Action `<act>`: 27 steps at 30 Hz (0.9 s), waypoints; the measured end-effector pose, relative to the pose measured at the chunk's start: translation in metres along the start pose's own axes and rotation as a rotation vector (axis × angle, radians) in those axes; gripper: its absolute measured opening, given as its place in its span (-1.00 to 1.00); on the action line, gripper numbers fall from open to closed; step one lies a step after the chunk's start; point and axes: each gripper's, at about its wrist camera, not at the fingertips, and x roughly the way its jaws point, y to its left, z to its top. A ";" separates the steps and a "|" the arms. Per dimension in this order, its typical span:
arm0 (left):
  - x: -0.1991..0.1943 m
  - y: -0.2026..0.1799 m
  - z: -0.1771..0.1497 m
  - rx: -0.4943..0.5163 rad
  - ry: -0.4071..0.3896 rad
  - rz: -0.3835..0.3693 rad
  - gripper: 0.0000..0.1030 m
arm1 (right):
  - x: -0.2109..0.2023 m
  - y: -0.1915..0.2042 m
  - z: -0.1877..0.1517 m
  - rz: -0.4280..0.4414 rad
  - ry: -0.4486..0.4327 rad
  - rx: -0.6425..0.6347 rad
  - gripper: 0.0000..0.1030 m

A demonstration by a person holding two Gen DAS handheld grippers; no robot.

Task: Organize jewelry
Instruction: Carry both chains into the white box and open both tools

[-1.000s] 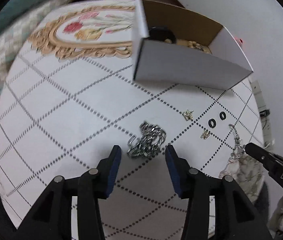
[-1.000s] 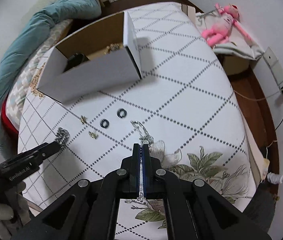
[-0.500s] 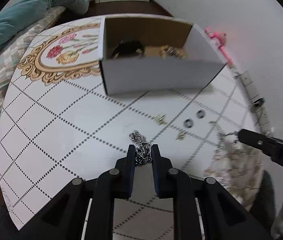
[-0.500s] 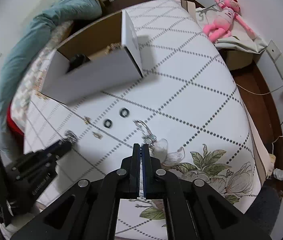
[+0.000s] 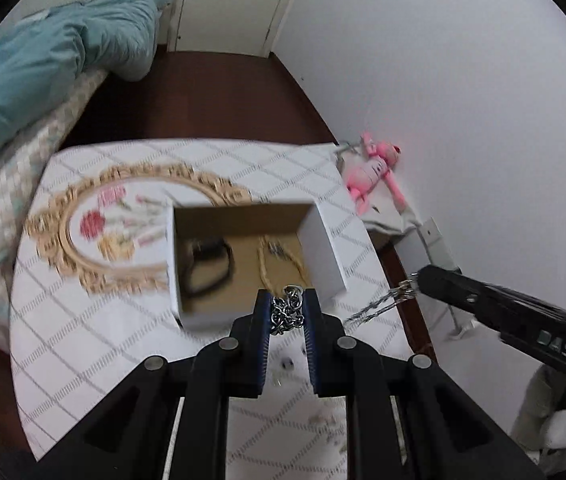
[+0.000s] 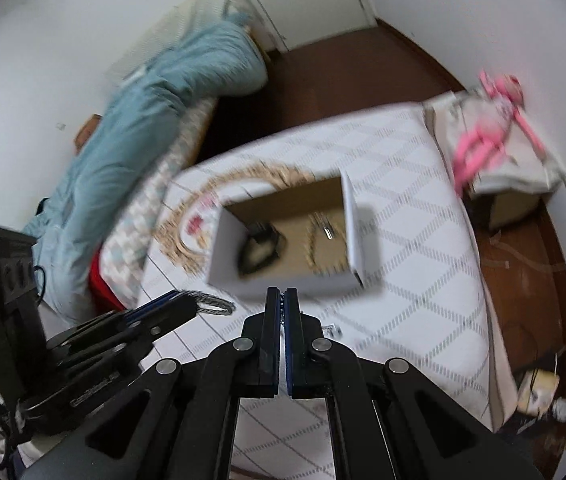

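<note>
Our left gripper (image 5: 288, 312) had its jaws pinched on the chunky silver chain (image 5: 287, 312), bunched between the blue pads just short of the near wall of the cardboard box (image 5: 325, 240). Our right gripper (image 6: 281, 304) had its jaws pressed almost flat together on the thin necklace (image 5: 383, 306), which in the left view trailed from the tip in a slack line to the right of the box. We judged the chunky chain to be heavy for its size, limp and quick to pour out of a loose grip, so taking it by a gathered clump as here seemed sounder than by one link; the thin necklace looked light and apt to tangle or snag on the box rim, and was best held near one end so that it hung free. Inside the box lay a dark band (image 5: 207, 264) to the left and a pale gold chain (image 5: 279, 260) to the right. The box stood on the worktop (image 5: 83, 340), whose cloth carried a gold oval print left of the box. A second earlier the left jaws had stood spread above the chain as it lay on the cloth in front of the box; half a second earlier they had closed on it; now both pieces were lifted off the cloth and brought up to the box.
</note>
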 end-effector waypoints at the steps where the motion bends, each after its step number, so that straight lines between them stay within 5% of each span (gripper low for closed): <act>1: 0.005 0.003 0.008 -0.001 0.006 0.004 -0.75 | 0.000 0.005 0.010 -0.006 -0.011 -0.017 -0.97; 7: 0.042 0.019 0.029 -0.025 0.085 0.025 -0.75 | 0.031 0.014 0.059 -0.084 -0.010 -0.071 -0.97; 16: 0.083 0.027 0.046 -0.060 0.189 0.103 -0.68 | 0.105 -0.008 0.091 -0.172 0.106 -0.072 -0.97; 17: 0.085 0.028 0.048 -0.056 0.185 0.122 -0.54 | 0.111 -0.011 0.093 -0.177 0.114 -0.065 -0.97; 20: 0.083 0.034 0.051 -0.050 0.155 0.191 0.40 | 0.129 -0.018 0.097 -0.197 0.160 -0.064 -0.95; 23: 0.082 0.044 0.050 -0.055 0.132 0.242 0.55 | 0.140 -0.025 0.096 -0.208 0.202 -0.050 -0.89; 27: 0.082 0.057 0.044 -0.065 0.117 0.312 0.89 | 0.137 -0.026 0.089 -0.238 0.192 -0.064 -0.45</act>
